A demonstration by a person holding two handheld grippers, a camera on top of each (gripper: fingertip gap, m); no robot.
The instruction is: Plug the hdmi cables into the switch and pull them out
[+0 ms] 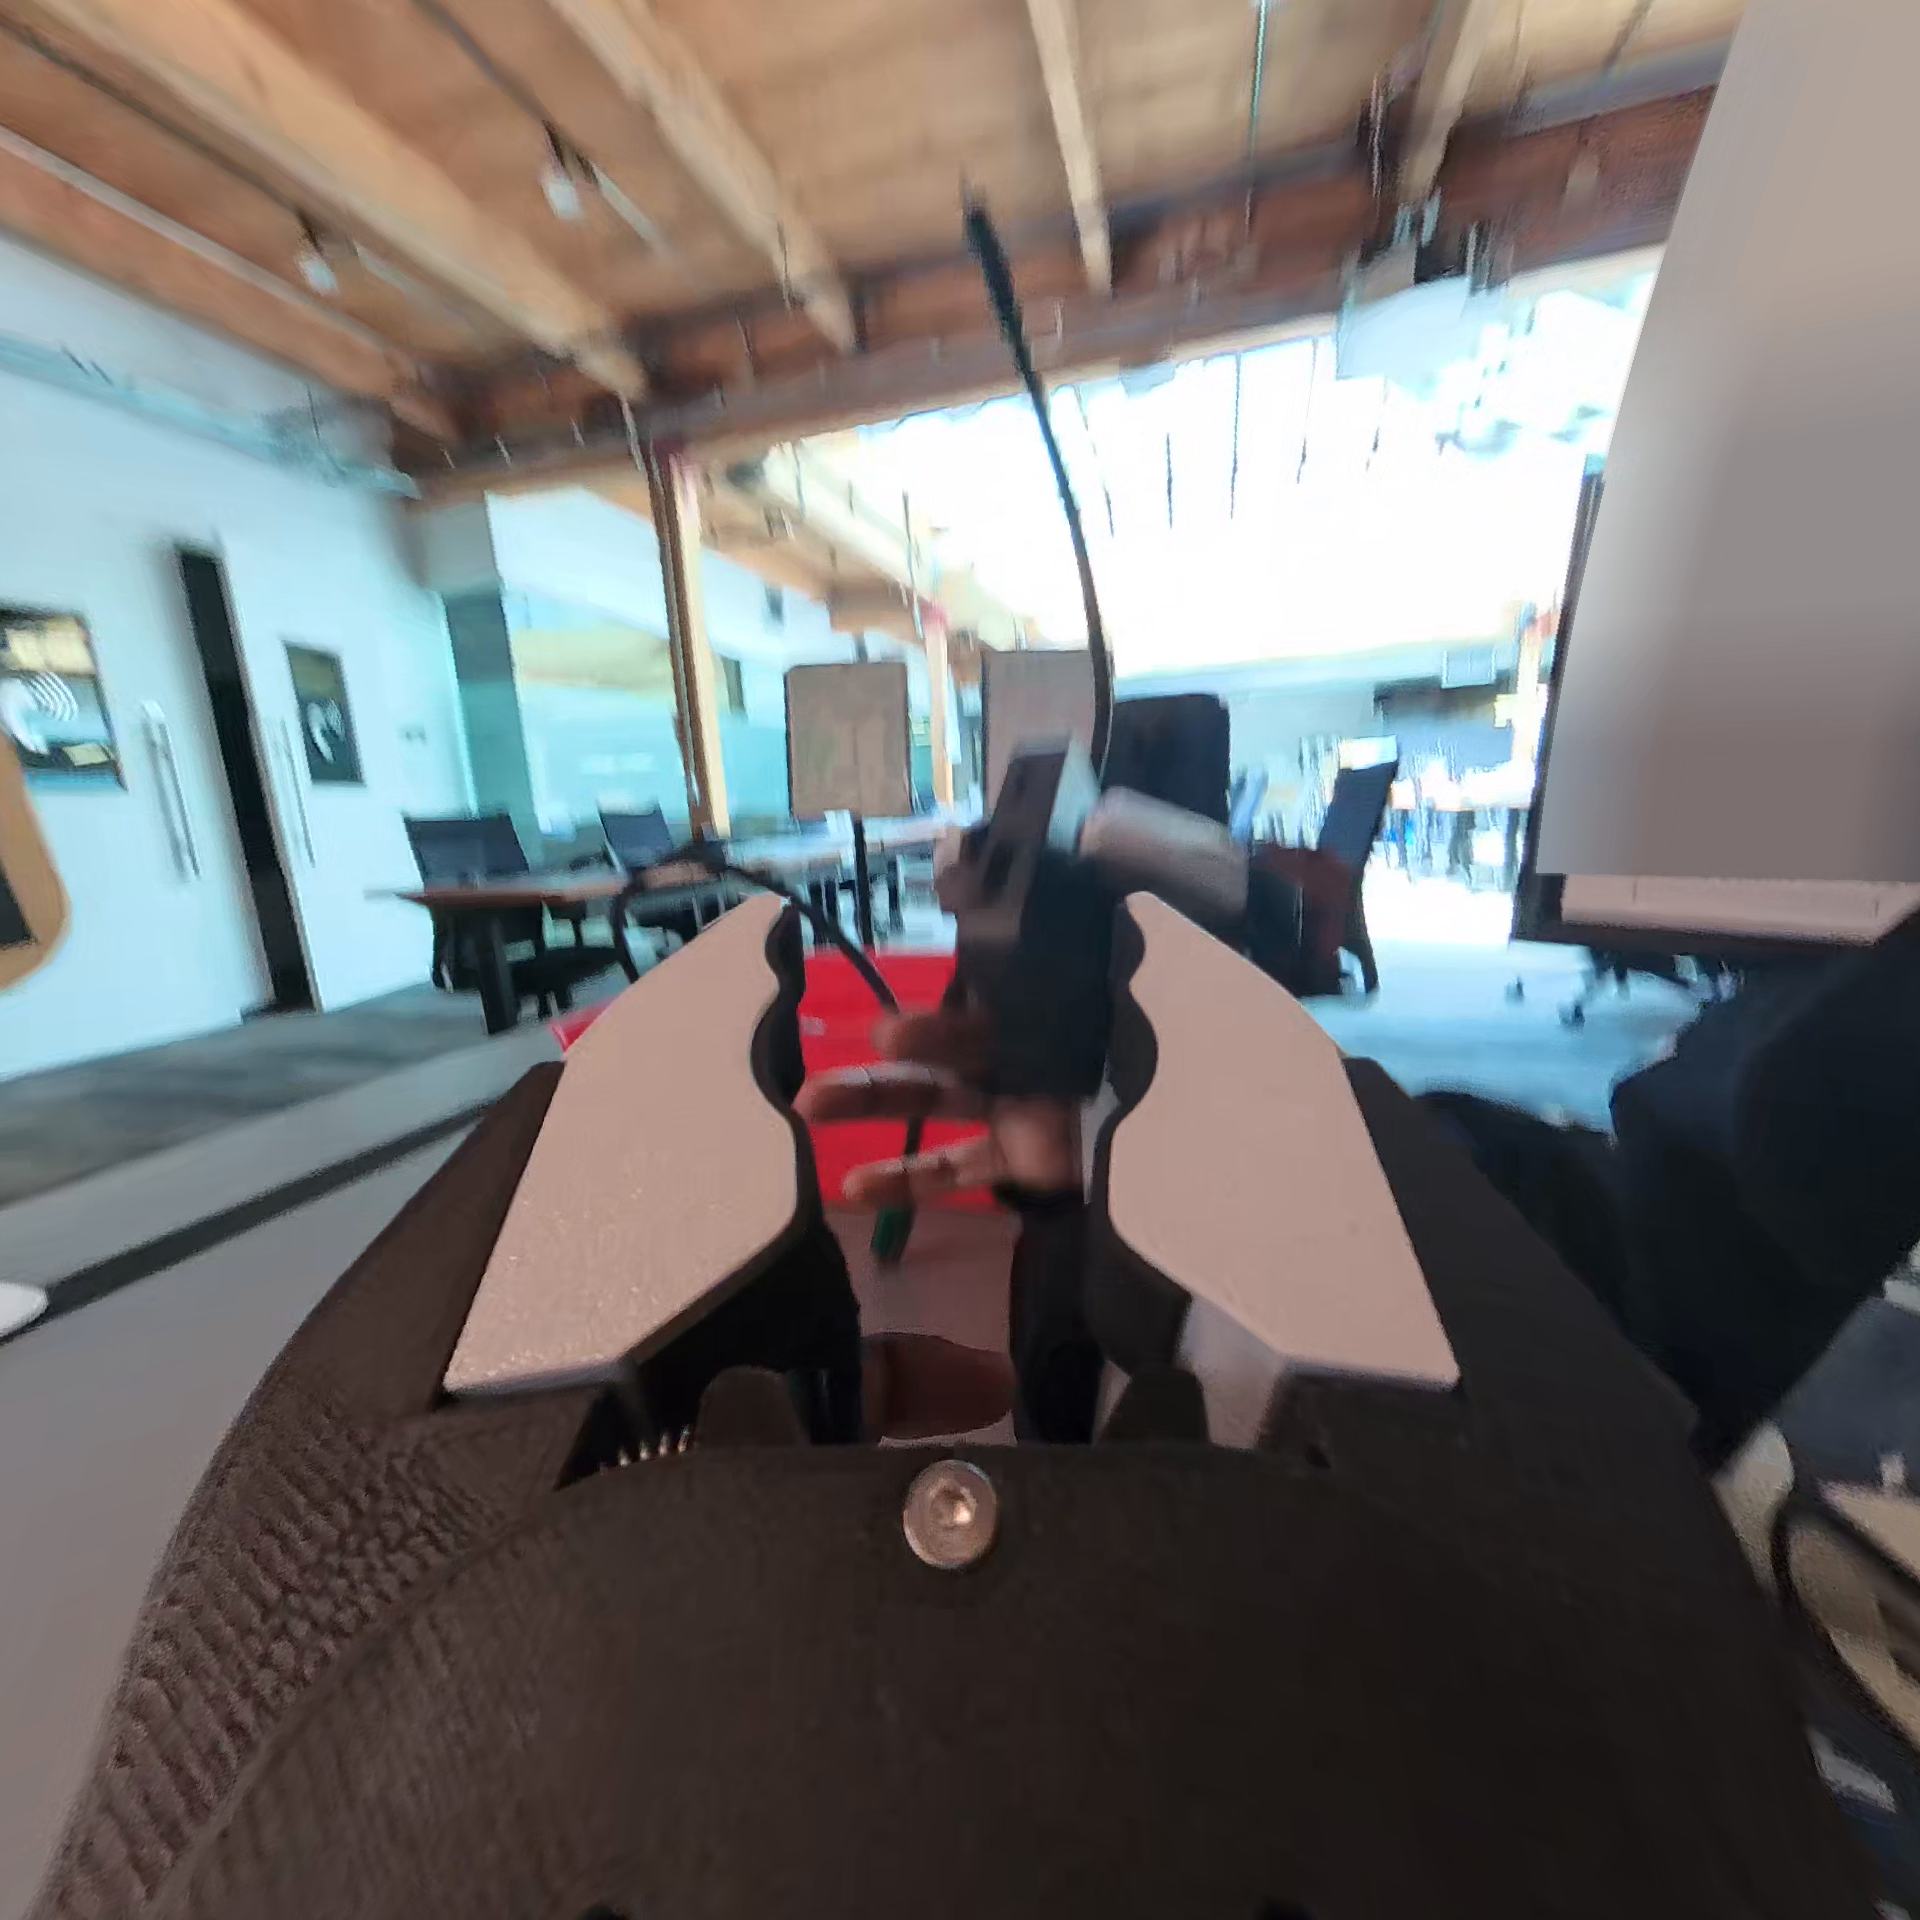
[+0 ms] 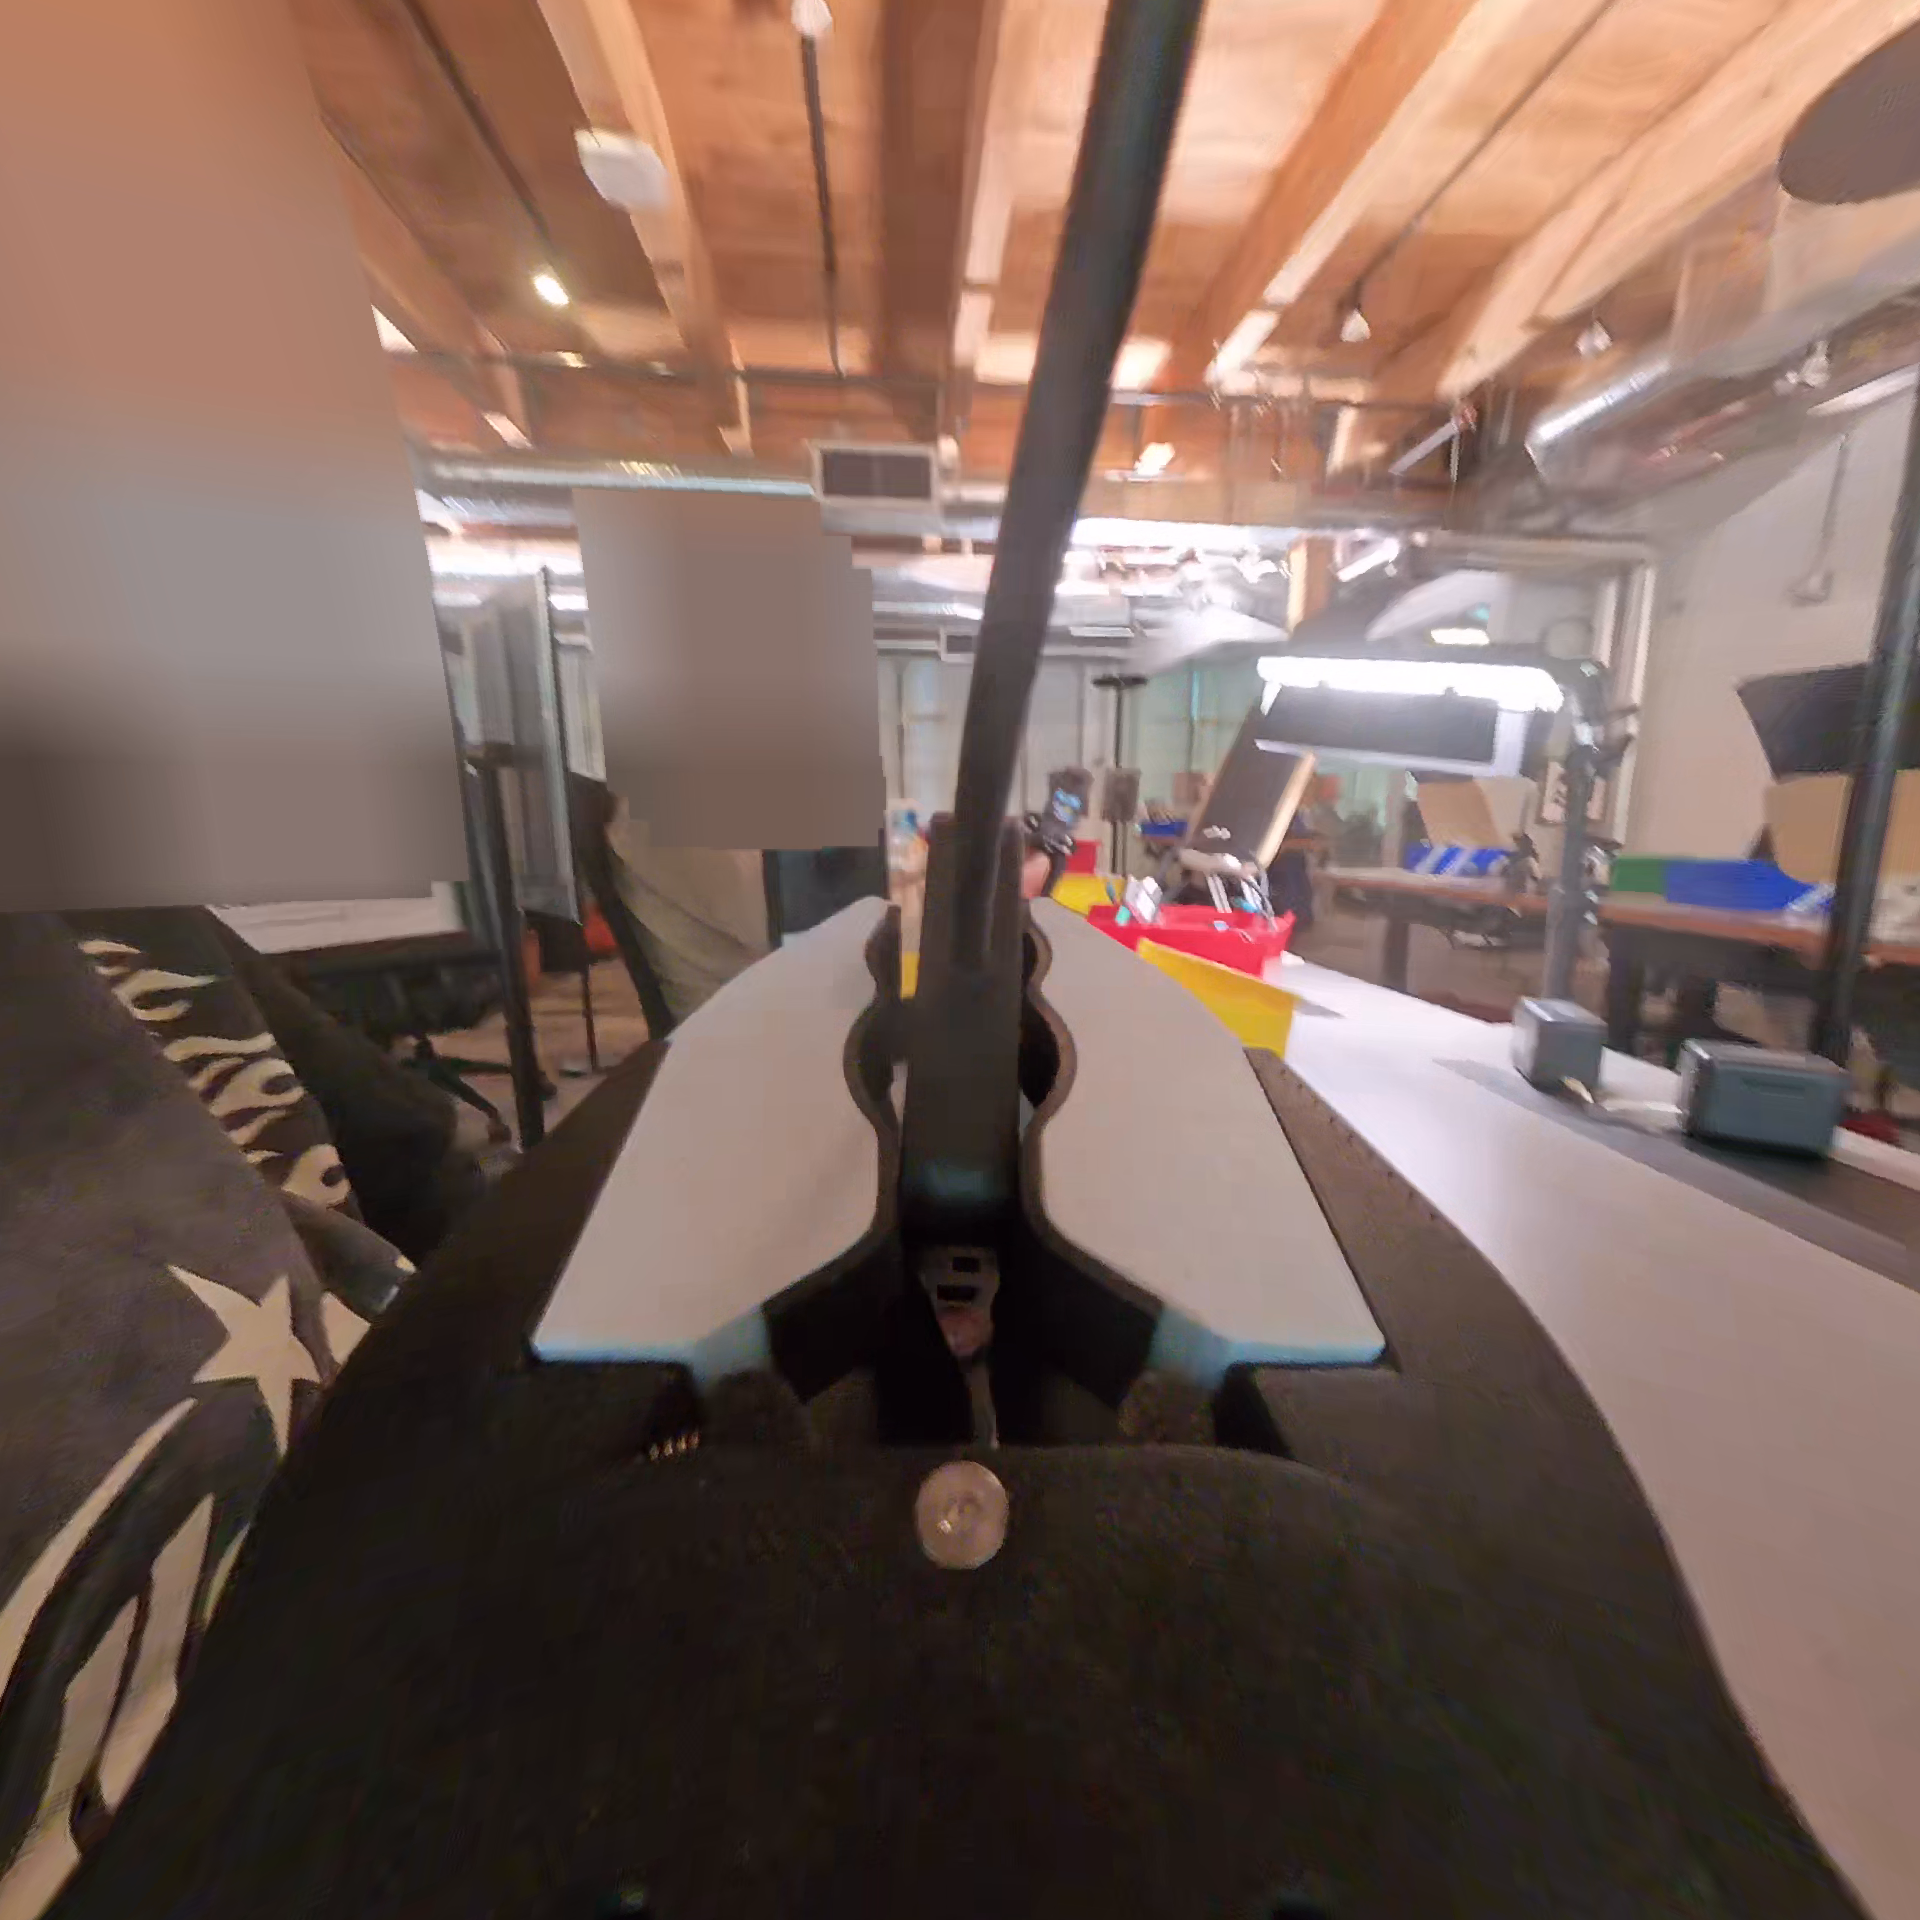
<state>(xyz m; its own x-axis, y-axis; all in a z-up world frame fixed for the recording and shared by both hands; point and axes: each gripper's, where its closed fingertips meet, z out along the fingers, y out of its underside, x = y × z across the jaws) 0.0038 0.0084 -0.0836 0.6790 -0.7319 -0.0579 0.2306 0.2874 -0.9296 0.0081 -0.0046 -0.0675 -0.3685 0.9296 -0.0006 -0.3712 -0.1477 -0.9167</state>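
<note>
Meanwhile, the right gripper is clenched on a black moulded HDMI plug, its thick black cable rising toward the wooden ceiling. Across from it, the left gripper stands parted around a blurred, small dark box-shaped switch trailing a thin black lead; whether its pads touch is unclear. Mating them cleanly likely demands squaring plug to port before pushing.

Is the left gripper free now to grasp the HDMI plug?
Probably not: the left gripper stands open with nothing in it, but the right gripper is shut on the plug.
</note>
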